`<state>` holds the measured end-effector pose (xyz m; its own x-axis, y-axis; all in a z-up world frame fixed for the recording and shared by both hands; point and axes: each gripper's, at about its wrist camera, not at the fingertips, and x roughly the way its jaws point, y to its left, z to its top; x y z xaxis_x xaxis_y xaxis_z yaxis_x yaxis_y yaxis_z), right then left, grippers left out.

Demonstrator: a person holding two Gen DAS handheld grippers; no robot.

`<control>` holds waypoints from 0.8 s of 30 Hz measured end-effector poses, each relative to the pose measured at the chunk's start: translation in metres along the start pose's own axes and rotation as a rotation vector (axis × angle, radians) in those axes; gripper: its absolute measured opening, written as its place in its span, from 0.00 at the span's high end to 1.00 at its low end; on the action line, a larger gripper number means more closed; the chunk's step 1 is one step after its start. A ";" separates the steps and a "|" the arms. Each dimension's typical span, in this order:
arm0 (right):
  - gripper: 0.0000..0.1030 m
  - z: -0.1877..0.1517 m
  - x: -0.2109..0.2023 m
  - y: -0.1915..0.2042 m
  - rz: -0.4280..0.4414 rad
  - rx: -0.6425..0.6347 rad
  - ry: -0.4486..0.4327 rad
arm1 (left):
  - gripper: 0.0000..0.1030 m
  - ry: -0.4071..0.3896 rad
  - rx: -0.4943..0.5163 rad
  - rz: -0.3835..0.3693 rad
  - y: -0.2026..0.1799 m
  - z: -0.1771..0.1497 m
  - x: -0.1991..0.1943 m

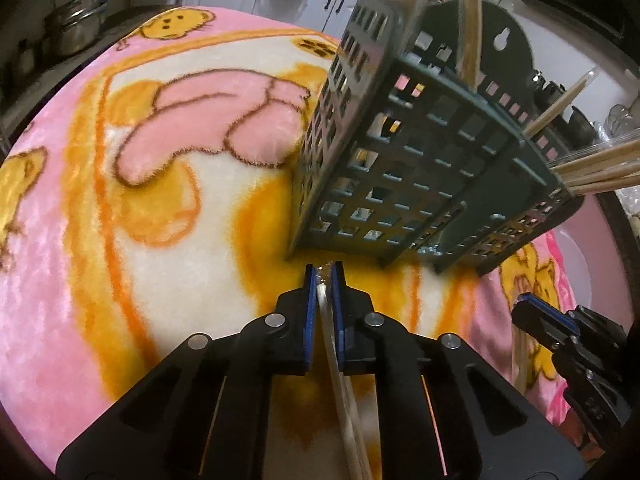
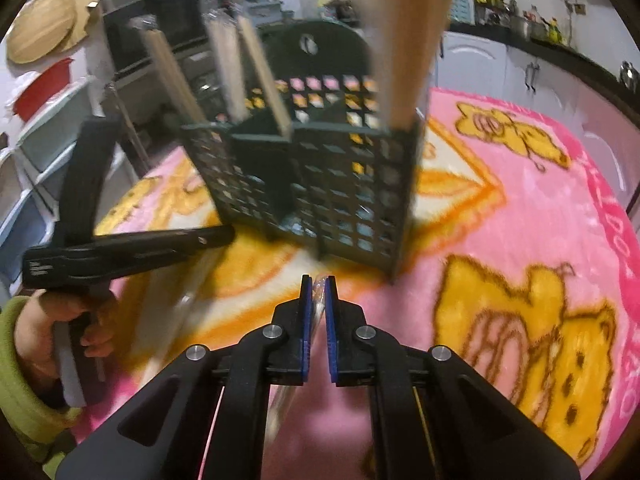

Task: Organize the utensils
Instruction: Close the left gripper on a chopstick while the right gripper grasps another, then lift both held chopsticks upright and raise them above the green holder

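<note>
**Both grippers pinching wrapped chopsticks by the caddy**

While sitting on a plush pink-and-orange bear-print blanket (image 1: 168, 208), standing upright w/ lattice walls: a dark green plastic utensil caddy (image 1: 400, 168), boxy, square cut-outs all over, rounded back plate w/ a keyhole slot. Holding several pale wooden chopsticks (image 1: 600, 168) in clear sleeves, leaning out of diff. compartments, tips fanning up and to the side.

Pinching a clear-wrapped chopstick pair (image 1: 332, 344) between blue pads: left gripper (image 1: 323, 280), black, jaws nearly together, tip just short of the caddy's base. Running back under the gripper body, slim and glossy.

Clamping likewise on another wrapped chopstick pair (image 2: 318, 312): right gripper (image 2: 316, 292), jaws narrow, wrapper crinkling at the tip, also near the caddy's foot, blanket below.

Showing at left in right wrist view: hand in a green sleeve gripping the other tool's handle. Blurring slightly in that view; fluffy pile texture reading clearly in the left view.
</note>
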<state>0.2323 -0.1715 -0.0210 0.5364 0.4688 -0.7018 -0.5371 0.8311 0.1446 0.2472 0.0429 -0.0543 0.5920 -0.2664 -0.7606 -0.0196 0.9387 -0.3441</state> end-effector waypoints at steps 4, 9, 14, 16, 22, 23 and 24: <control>0.94 0.007 -0.017 0.013 0.037 -0.024 -0.043 | 0.96 -0.038 0.020 -0.016 -0.006 -0.004 -0.018; 0.94 0.017 -0.034 0.026 0.060 -0.043 -0.090 | 0.97 -0.096 0.055 -0.041 -0.016 -0.003 -0.045; 0.95 0.026 -0.053 0.035 0.074 -0.060 -0.143 | 0.97 -0.149 0.091 -0.068 -0.030 0.000 -0.072; 0.95 0.031 -0.062 0.036 0.074 -0.066 -0.169 | 0.97 -0.176 0.108 -0.081 -0.037 0.003 -0.084; 0.96 0.045 -0.084 0.038 0.052 -0.078 -0.254 | 0.97 -0.256 0.148 -0.105 -0.053 0.011 -0.116; 0.96 0.046 -0.087 0.038 0.052 -0.077 -0.263 | 0.97 -0.271 0.152 -0.110 -0.055 0.012 -0.122; 0.96 0.048 -0.090 0.038 0.051 -0.076 -0.274 | 0.97 -0.279 0.154 -0.114 -0.055 0.014 -0.125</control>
<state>0.1952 -0.1679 0.0807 0.6577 0.5813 -0.4792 -0.6094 0.7844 0.1152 0.1853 0.0275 0.0679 0.7815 -0.3217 -0.5346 0.1688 0.9339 -0.3152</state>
